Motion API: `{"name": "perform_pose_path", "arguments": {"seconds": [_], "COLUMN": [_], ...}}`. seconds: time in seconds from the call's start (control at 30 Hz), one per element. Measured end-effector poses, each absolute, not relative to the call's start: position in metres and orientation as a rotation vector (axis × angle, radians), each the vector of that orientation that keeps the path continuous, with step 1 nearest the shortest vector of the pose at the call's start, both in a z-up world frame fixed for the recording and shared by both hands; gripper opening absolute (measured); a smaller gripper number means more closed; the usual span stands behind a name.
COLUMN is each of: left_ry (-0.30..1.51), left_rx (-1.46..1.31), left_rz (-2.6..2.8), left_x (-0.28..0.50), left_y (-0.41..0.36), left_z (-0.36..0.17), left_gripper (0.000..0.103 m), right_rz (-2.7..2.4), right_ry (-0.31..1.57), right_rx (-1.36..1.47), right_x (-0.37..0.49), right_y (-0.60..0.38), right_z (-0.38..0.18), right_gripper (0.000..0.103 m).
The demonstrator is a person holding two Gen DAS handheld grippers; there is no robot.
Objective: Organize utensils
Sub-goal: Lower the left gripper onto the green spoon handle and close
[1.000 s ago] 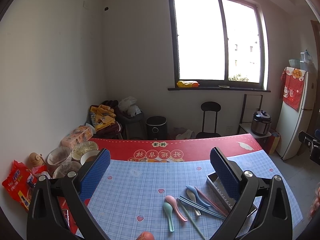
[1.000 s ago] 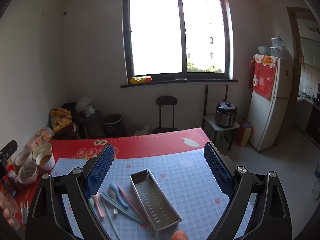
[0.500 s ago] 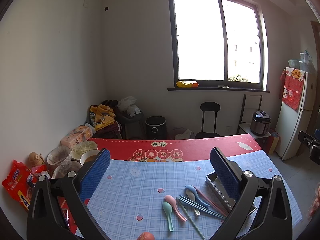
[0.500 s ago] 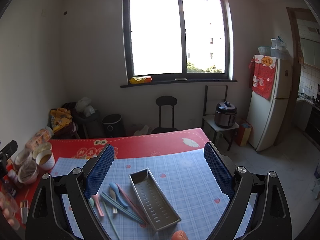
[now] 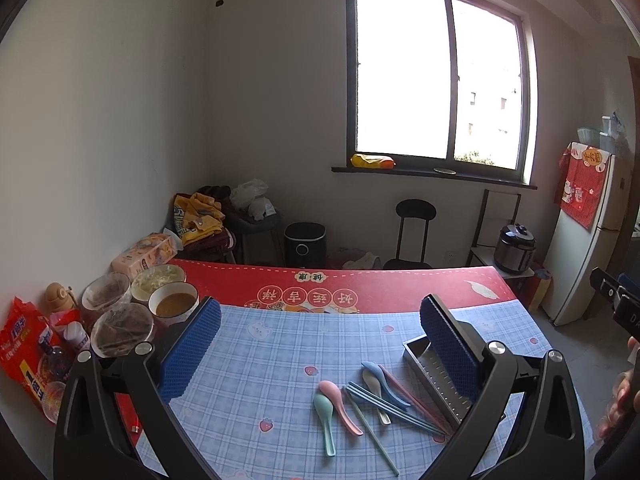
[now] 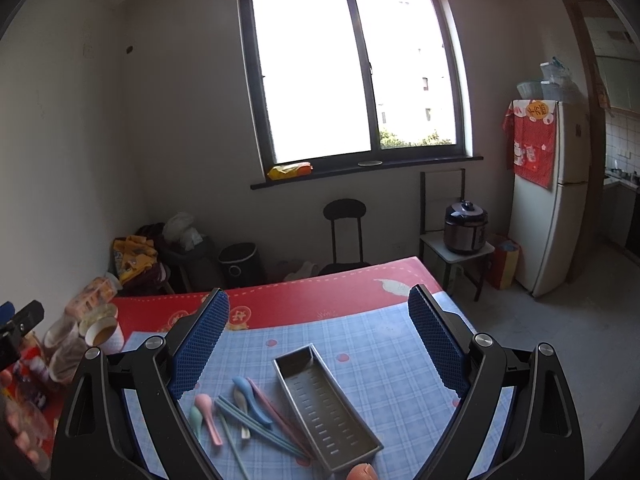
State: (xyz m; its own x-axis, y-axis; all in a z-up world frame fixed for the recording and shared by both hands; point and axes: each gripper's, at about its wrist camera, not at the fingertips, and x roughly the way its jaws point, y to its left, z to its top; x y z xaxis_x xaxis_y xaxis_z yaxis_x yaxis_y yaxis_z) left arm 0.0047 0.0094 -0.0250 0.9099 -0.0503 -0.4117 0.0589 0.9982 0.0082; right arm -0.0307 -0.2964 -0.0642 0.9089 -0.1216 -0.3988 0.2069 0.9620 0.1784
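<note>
Nothing has shifted this last second: left claw (image 5: 320, 344) and right claw (image 6: 318, 340) both hover released above the desk (image 6: 392, 344), spoons (image 6: 208, 412) and chopsticks (image 6: 256, 424) lying untouched just left of the steel tray (image 6: 324, 400).

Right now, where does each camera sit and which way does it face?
Left wrist: on the left gripper, facing the window across the table; fingers open; spoons right of centre.
Right wrist: on the right gripper, same heading, further right; open over the metal tray.
Shared: tray, spoons, chopsticks, window.
</note>
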Motion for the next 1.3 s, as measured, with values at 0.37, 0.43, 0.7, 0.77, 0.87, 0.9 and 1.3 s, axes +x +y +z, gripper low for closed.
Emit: {"name": "perform_pose_path", "arguments": {"seconds": [0.37, 0.43, 0.7, 0.77, 0.87, 0.9, 1.3], "left_ry": [0.541, 0.562, 0.728, 0.776, 0.852, 0.868, 1.074], "left_rx": [0.044, 0.034, -0.024, -0.036, -0.04, -0.034, -0.058], "left_rz": [-0.013, -0.006, -0.004, -0.003, -0.018, -0.023, -0.148], "left_x": [0.008, 0.007, -0.001, 0.0, 0.009, 0.014, 0.124], "left_y": [-0.002, -0.005, -0.006, -0.003, 0.002, 0.004, 0.018], "left_z": [-0.078, -0.088, -0.149, -0.167, -0.195, -0.203, -0.31], "left_gripper": [0.097, 0.096, 0.066, 0.058, 0.048, 0.047, 0.024], "right_rz": [-0.005, 0.036, 0.159, 0.161, 0.168, 0.167, 0.006], "right_ry": [0.577, 0.589, 0.656, 0.686, 0.739, 0.749, 0.817], "right_rx": [0.245, 0.232, 0.235, 0.25, 0.271, 0.266, 0.234], "right_x": [-0.008, -0.006, 0.005, 0.01, 0.019, 0.021, 0.041], "right_y": [-0.301, -0.3, -0.307, -0.308, -0.304, -0.301, -0.277], "right_z": [-0.151, -0.161, -0.202, -0.214, -0.23, -0.234, -0.253], "right_gripper": [0.088, 0.088, 0.088, 0.088, 0.088, 0.088, 0.087]}}
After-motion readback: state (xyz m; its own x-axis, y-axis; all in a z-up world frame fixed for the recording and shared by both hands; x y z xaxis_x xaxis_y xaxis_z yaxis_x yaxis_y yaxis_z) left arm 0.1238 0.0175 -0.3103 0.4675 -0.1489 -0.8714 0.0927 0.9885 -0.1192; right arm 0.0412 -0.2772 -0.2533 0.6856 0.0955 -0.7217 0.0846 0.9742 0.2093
